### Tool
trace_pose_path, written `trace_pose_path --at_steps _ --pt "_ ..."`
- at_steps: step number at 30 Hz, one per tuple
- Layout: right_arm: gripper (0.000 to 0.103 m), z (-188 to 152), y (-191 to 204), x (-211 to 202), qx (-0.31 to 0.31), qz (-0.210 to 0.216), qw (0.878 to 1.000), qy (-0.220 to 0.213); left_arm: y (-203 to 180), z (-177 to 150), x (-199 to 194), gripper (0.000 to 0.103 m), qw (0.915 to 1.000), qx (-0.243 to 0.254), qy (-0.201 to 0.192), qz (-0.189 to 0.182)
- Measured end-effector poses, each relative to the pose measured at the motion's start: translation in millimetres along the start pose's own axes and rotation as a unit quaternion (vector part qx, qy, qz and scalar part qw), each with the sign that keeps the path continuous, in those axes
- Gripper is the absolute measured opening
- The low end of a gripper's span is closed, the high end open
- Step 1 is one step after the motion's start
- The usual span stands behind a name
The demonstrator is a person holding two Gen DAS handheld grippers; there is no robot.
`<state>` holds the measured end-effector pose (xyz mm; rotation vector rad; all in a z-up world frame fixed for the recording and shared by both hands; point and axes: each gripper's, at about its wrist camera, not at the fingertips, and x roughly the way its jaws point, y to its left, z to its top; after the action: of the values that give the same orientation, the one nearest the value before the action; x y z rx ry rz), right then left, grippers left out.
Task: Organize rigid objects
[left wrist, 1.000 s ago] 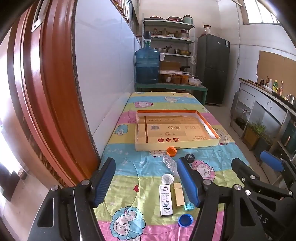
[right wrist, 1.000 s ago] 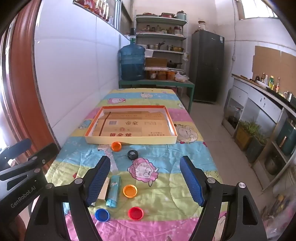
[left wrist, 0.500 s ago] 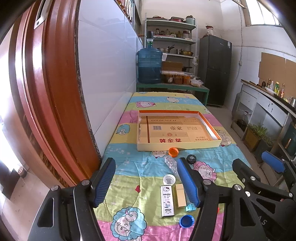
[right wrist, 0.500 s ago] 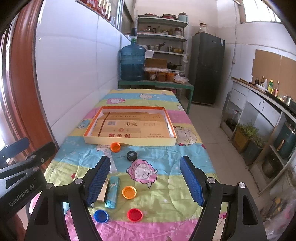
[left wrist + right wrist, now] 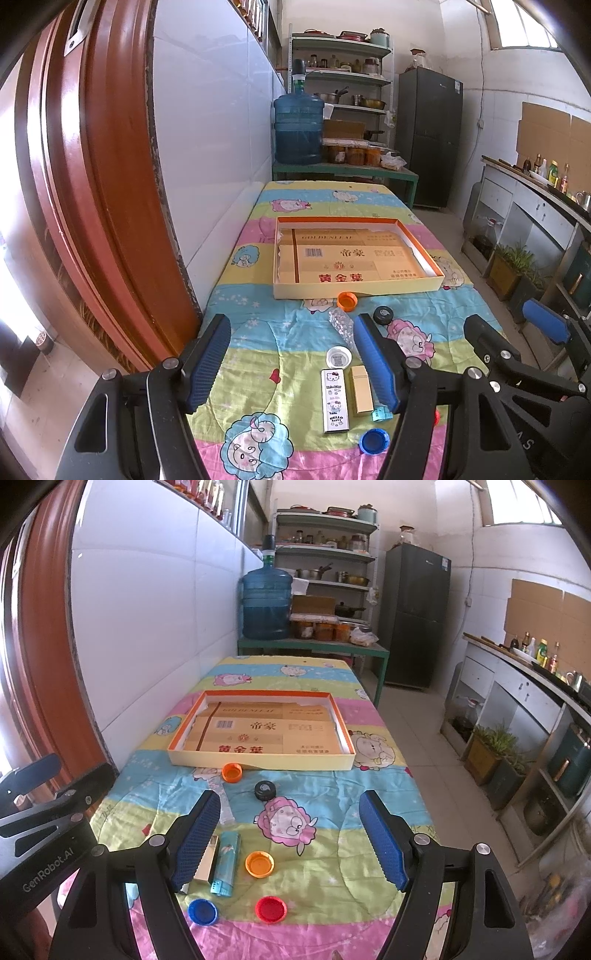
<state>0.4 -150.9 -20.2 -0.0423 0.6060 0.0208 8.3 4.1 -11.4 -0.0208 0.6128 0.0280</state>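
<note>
Grippers both sit above the near edge of the worktop (image 5: 388, 797), which is covered in a cartoon-print cloth. The left gripper (image 5: 291, 360) has its blue pads spread wide with nothing between them, and the right gripper (image 5: 290, 840) is the same, wide apart and empty.

Stuff to sort is scattered across the near half. A shallow cardboard tray (image 5: 258, 757) sits around the middle of the worktop, lined with flattened carton and holding nothing else. Just in front of its near wall there's an orange cap (image 5: 232, 772), then a black cap (image 5: 265, 790) a bit closer in.

Near the front edge, a teal lighter (image 5: 225, 864) lies just beside a gold lighter (image 5: 361, 389), and a white Hello Kitty lighter (image 5: 335, 400) lies next to that on the left. A white cap (image 5: 338, 357) sits just beyond those two. Another orange cap (image 5: 259, 864) is right of the teal lighter, with a blue cap (image 5: 202, 911) and a red cap (image 5: 271, 909) closest to the near edge.
</note>
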Motion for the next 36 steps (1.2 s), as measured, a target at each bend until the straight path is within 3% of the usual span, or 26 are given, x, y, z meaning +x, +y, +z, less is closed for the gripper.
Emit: trace_pose_path --at_steps 36 --pt "0.079 -3.0 0.2 4.5 0.005 0.001 1.0 0.005 -3.7 -8.0 7.1 0.069 0.9999 0.003 0.01 -0.001"
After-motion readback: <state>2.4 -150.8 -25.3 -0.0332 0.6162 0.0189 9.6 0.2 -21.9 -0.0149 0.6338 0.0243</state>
